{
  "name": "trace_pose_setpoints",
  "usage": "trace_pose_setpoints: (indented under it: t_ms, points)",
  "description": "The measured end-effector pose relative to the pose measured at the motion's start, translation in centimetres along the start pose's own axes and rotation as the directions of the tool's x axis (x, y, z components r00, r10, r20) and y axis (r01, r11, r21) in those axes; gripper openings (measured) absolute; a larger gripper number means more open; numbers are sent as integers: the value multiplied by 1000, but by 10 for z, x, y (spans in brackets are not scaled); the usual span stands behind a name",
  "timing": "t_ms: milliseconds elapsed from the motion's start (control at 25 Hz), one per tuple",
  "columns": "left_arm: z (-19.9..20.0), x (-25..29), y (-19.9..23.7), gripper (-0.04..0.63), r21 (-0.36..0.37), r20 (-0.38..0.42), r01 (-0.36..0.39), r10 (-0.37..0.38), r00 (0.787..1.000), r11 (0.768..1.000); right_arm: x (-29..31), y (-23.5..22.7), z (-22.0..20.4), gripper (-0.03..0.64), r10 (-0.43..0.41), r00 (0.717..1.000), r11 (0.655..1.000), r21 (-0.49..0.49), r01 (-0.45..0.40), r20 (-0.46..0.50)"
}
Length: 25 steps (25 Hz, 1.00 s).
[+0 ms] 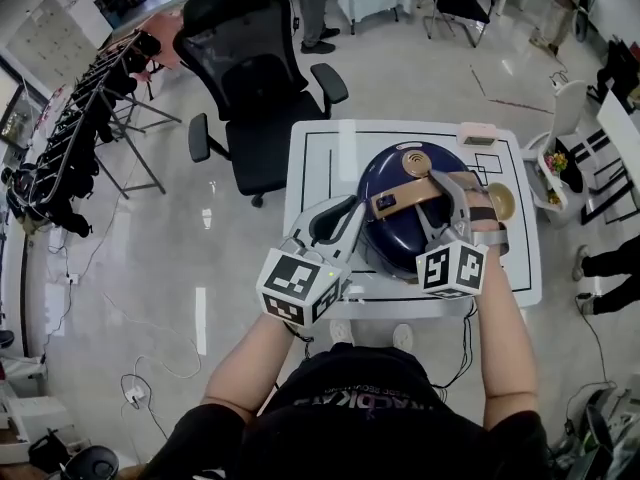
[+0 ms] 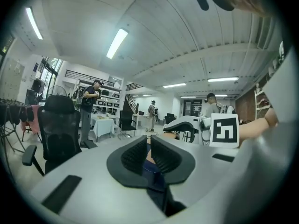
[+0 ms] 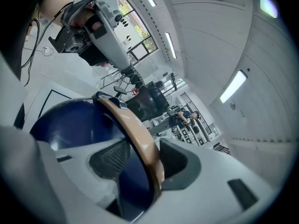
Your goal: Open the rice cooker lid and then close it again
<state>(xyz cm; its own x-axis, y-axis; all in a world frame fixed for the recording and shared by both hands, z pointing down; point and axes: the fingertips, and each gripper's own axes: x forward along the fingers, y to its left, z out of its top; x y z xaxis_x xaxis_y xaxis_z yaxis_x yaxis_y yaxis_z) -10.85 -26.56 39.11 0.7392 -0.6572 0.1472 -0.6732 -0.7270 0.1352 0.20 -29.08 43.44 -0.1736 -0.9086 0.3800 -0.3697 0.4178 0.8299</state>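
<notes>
On the white table [image 1: 312, 163], the closed navy rice cooker [image 1: 395, 173] has its tan handle [image 3: 138, 136] between the parted jaws of the right gripper [image 3: 140, 158], a straddle clear only in that gripper's view, while the left gripper [image 2: 150, 154], jaws nearly together, points almost level at the cooker's left side.

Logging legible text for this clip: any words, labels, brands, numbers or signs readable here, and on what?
No text here can be read.
Black shirt: pale print across the chest, upside down, too blurred to read.
Marker cubes: black-and-white square patterns, not letters.
Rice cooker: no legible label or brand.
Pink item behind the rice cooker: too small to read.
</notes>
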Motion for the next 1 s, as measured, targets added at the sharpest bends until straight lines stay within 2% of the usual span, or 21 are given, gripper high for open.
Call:
trace_pose_setpoints:
  t_ms: [80,320,640,1000]
  points:
    - [-1,4,-1,3,25,-10,23,-23,1000,999,1,0,-1,196,-11,1000,1000,-8,11,-11]
    - [-9,23,-10,3,79,-47,116,-113,992,990,3,1,-2,191,-32,998,999,-16,31,-50]
    - [-21,44,-22,3,141,-99,191,-179,979,971,4,1,-2,189,-46,995,999,-25,44,-89]
    - [-19,49,-26,3,124,-85,226,-217,972,966,2,0,-1,189,-43,991,999,-33,40,-126]
